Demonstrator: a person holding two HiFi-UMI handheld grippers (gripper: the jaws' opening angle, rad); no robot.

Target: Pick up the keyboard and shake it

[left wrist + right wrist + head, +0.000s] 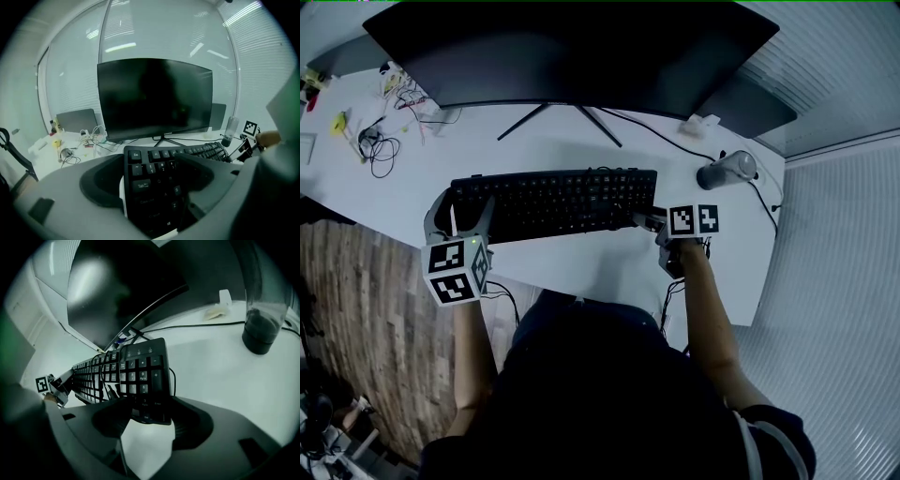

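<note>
A black keyboard [553,202] lies across the white desk [600,267] in front of the monitor. My left gripper [461,214] stands open astride the keyboard's left end. One finger is outside the end and the other is over the keys. In the left gripper view the Esc and Tab corner of the keyboard [154,183] lies between the jaws, with a white strip showing beside it. My right gripper [649,221] is at the front right corner. In the right gripper view the number pad end of the keyboard [143,380] sits between its spread jaws.
A wide dark monitor [572,47] on a V stand stands behind the keyboard. A grey cylinder-shaped bottle [727,171] lies at the right with a cable running to it. Loose wires and small parts [380,141] clutter the back left. The desk's front edge is close to the person's body.
</note>
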